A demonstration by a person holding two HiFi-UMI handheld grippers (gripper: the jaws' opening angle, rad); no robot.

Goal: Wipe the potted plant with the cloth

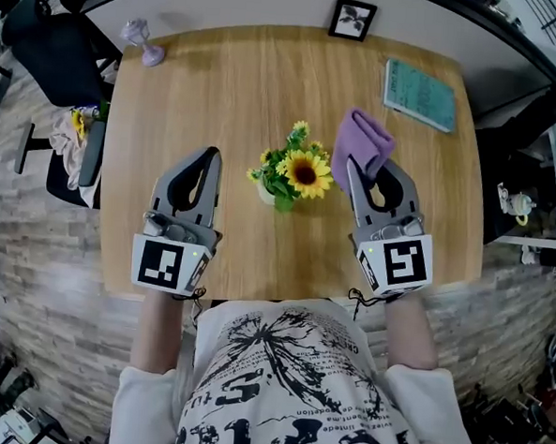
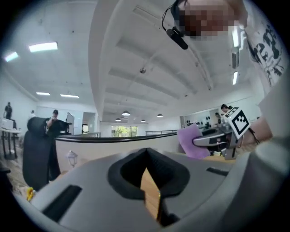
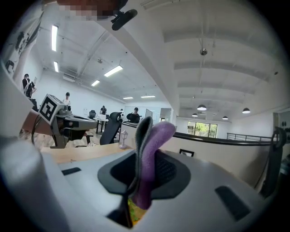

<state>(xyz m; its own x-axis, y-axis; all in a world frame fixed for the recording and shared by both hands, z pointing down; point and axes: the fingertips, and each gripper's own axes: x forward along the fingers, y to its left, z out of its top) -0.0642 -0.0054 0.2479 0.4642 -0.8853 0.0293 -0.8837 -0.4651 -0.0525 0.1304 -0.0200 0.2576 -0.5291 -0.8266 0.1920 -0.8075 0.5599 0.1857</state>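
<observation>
The potted sunflower plant (image 1: 295, 173) stands mid-frame on the wooden table (image 1: 230, 82), between both grippers. The right gripper (image 1: 354, 169) clenches the purple cloth (image 1: 363, 140) just right of the blooms and is the nearer tool. The left gripper (image 1: 212, 156) is closed and empty, left of the plant.

Small white pot (image 1: 266, 189) mostly hidden under yellow sunflower bouquet (image 1: 298, 169). Pinched end of purple cloth (image 1: 363, 137) hidden inside right gripper (image 1: 352, 165). Print on teal book (image 1: 420, 95) too small to read. Content of small black-framed picture (image 1: 352, 19) unclear.
</observation>
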